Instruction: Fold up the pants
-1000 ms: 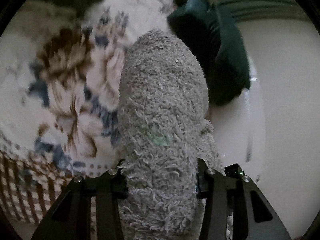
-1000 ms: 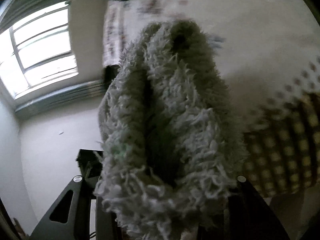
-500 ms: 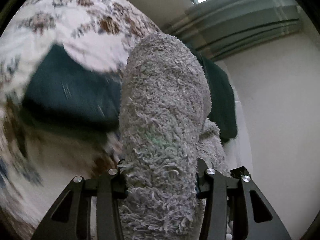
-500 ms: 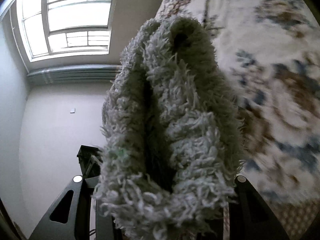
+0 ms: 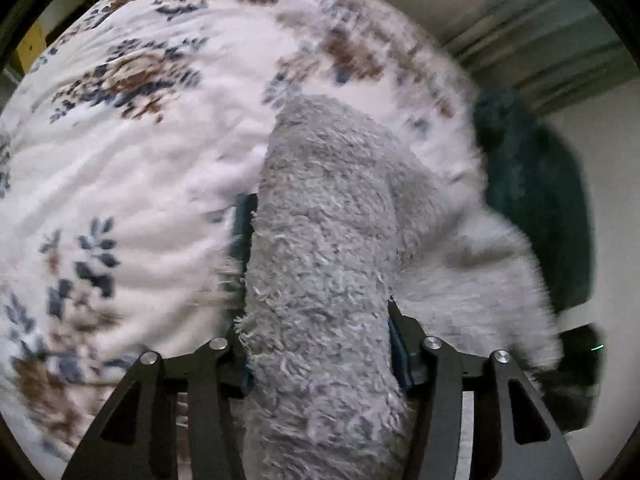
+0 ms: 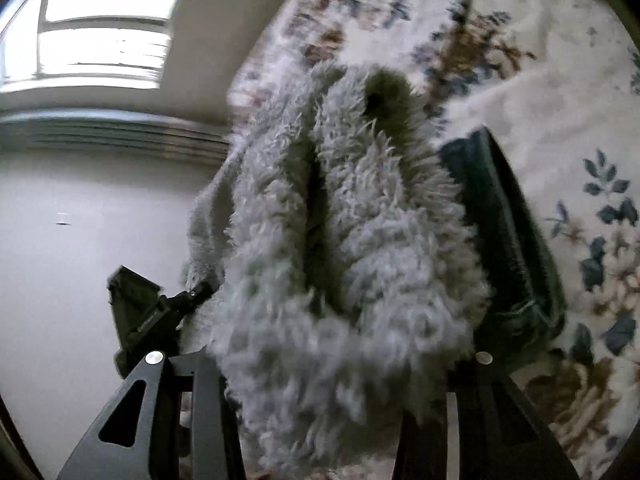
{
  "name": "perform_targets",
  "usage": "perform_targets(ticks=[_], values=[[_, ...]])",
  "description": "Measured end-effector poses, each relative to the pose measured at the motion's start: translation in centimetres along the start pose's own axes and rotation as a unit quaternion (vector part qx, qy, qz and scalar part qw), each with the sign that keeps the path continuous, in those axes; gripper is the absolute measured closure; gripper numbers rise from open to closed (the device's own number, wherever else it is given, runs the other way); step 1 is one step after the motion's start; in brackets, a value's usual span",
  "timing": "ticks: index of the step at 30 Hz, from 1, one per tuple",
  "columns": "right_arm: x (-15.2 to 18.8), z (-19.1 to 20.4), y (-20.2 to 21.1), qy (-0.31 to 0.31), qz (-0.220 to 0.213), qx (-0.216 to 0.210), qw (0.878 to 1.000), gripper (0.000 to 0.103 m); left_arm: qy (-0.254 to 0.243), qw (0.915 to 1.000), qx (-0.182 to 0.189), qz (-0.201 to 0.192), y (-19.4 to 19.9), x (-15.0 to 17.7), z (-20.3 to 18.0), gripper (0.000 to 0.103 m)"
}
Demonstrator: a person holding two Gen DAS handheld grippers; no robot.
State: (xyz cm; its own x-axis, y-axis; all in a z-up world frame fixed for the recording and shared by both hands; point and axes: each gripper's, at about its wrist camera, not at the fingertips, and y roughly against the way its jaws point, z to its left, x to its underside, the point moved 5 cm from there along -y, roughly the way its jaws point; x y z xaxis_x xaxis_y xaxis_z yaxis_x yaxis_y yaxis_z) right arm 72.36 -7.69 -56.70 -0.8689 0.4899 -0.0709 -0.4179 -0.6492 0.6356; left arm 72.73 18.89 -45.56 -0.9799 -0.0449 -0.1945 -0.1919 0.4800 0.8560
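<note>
The fluffy grey pants (image 5: 324,248) fill the middle of both views. My left gripper (image 5: 320,344) is shut on a thick fold of them, which bulges up between the fingers and spreads off to the right. My right gripper (image 6: 332,360) is shut on another bunched part of the pants (image 6: 340,240), which hides its fingertips. The pants hang above the floral bedspread (image 5: 132,160). The other gripper's black body (image 6: 140,312) shows at the left of the right wrist view.
A dark green garment (image 5: 540,208) lies at the bed's right edge; it also shows in the right wrist view (image 6: 504,240) beside the pants. A window (image 6: 100,24) and a white wall (image 6: 80,220) lie beyond the bed.
Both grippers have swung with the pants from the bed's checked edge towards the middle of the floral bedspread. The grips on the pants have not changed.
</note>
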Motion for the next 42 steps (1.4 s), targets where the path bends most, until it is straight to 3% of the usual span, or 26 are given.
perform_targets(ticks=[2,3,6,7,9,11,16,18,30,34,42], values=[[-0.6,1.2,-0.8,0.016,0.005,0.032,0.999,0.046,-0.012,0.9999,-0.005,-0.003,0.5,0.1,-0.4,0.051],[-0.3,0.8,0.7,0.03,0.006,0.046,0.999,0.043,-0.023,0.9996,-0.011,-0.009,1.2,0.2,-1.0,0.048],[-0.1,2.2,0.9,0.067,0.015,0.111,0.991,0.013,-0.051,0.997,-0.046,-0.037,3.4,0.5,-2.1,0.035],[0.3,2.9,1.8,0.081,0.008,0.131,0.988,0.012,-0.058,0.9956,-0.052,-0.052,4.2,0.7,-2.5,0.03],[1.0,4.2,3.8,0.115,-0.011,0.183,0.976,0.01,-0.065,0.9921,-0.071,-0.08,6.1,1.3,-3.2,0.011],[1.7,5.6,5.6,0.149,-0.036,0.234,0.96,0.008,-0.069,0.9891,-0.088,-0.096,7.0,1.6,-3.4,0.005],[5.6,10.0,11.4,0.217,-0.088,0.351,0.907,0.007,-0.092,0.9764,-0.155,-0.119,9.5,4.9,-5.1,0.003],[6.7,11.8,13.9,0.226,-0.104,0.369,0.896,0.007,-0.095,0.9725,-0.172,-0.125,11.0,6.6,-6.2,0.003],[16.7,19.8,29.2,0.251,-0.156,0.36,0.885,0.007,-0.11,0.9583,-0.192,-0.181,21.4,15.6,-13.7,0.003],[20.8,21.6,33.8,0.275,-0.172,0.352,0.878,0.007,-0.115,0.9536,-0.191,-0.203,24.8,19.0,-15.9,0.003],[28.9,23.9,42.9,0.295,-0.199,0.324,0.877,0.007,-0.118,0.9466,-0.181,-0.24,31.4,27.2,-20.2,0.003]])
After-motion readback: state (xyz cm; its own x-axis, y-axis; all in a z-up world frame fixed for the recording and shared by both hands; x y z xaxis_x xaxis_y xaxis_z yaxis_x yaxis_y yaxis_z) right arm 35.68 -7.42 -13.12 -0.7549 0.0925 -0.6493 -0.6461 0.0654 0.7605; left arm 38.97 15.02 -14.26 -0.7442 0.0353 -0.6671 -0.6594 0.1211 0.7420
